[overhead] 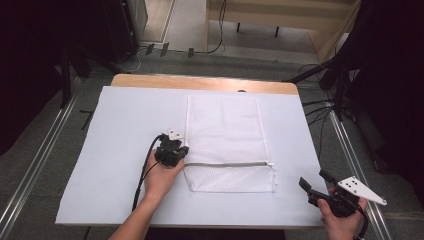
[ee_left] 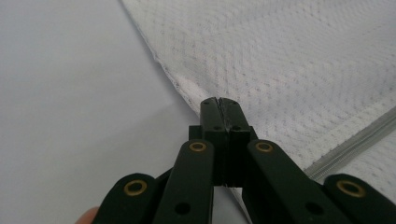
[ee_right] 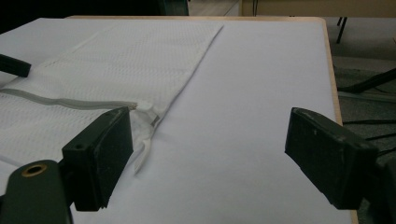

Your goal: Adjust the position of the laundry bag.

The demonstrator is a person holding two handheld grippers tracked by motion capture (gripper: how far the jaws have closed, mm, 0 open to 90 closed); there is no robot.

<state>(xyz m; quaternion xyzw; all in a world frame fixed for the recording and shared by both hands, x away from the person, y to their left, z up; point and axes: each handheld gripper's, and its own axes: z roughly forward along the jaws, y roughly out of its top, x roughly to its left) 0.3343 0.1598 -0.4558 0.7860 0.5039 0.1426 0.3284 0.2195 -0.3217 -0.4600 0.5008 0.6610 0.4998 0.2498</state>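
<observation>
We see a white mesh bag (overhead: 227, 142) lying flat at the middle of the white sheet (overhead: 125, 115) that covers the table, its grey zipper (overhead: 225, 164) running across it near the end closest to us. Our left gripper (overhead: 172, 154) sits at the bag's 9 o'clock edge, right where the zipper starts; its jaws are pressed together on the bag's hem, as the left gripper view shows (ee_left: 218, 105). Our right gripper (overhead: 315, 186) hangs off the bag's 4 o'clock corner, apart from it, jaws spread wide with nothing between them (ee_right: 205, 154).
</observation>
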